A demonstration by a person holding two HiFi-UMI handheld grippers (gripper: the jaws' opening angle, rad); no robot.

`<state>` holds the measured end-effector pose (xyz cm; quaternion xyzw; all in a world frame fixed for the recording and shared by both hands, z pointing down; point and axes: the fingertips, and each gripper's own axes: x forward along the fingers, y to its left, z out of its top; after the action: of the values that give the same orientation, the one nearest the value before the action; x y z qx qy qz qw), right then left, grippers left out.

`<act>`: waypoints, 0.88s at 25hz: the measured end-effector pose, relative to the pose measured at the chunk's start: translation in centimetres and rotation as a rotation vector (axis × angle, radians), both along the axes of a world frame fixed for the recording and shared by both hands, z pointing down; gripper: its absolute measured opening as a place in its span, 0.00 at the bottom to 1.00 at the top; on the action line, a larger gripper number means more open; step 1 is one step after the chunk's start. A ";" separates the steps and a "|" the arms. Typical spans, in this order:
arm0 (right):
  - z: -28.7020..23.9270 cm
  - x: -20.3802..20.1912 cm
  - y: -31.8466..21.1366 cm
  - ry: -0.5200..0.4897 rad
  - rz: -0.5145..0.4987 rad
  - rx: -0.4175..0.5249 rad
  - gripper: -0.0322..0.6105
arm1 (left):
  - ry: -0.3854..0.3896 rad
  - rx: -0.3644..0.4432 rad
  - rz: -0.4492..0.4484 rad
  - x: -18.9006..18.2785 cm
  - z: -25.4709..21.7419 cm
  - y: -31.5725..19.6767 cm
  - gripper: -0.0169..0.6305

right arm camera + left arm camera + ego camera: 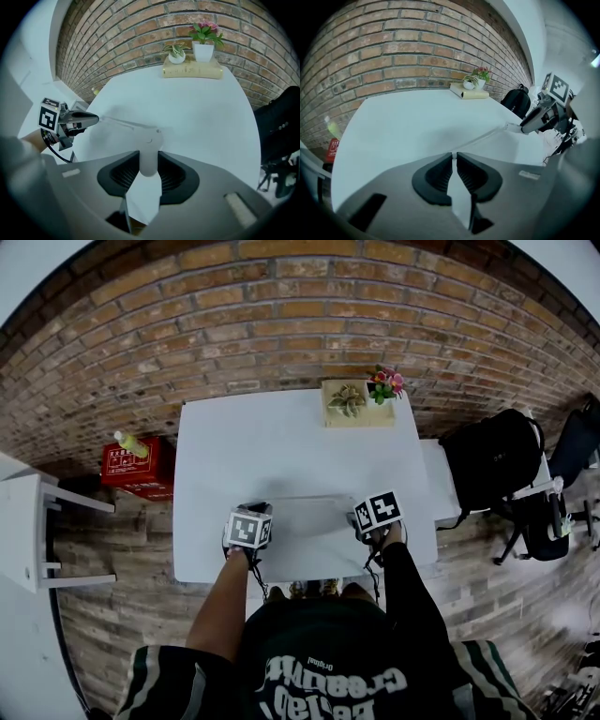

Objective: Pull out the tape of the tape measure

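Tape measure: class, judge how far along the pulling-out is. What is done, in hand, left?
Done: a stretch of tape spans the gap between grippers. In hand: right gripper clamps the white case, left gripper pinches the tape's end. Left: any further pulling; remaining tape is hidden.

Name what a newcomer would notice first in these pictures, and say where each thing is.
The two grippers at the near edge of the white table: the right gripper clamps a white tape measure, whose thin tape runs across to the left gripper, pinching its end. A brick wall fills the background, with two small potted plants on a book at the table's far edge.
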<state>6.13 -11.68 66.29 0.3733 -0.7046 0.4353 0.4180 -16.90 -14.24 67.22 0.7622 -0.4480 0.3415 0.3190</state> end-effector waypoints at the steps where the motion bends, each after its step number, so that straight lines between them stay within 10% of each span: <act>1: 0.0 0.0 0.0 0.001 0.002 0.001 0.26 | 0.003 -0.001 -0.003 0.0 0.0 0.0 0.09; 22: -0.2 2.2 -0.5 0.020 0.027 0.037 0.26 | 0.007 0.001 -0.122 -2.7 -0.5 0.0 0.08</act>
<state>8.30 -12.21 66.11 0.3948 -0.7031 0.4243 0.4121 -19.57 -14.29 66.70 0.7350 -0.4925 0.3184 0.3402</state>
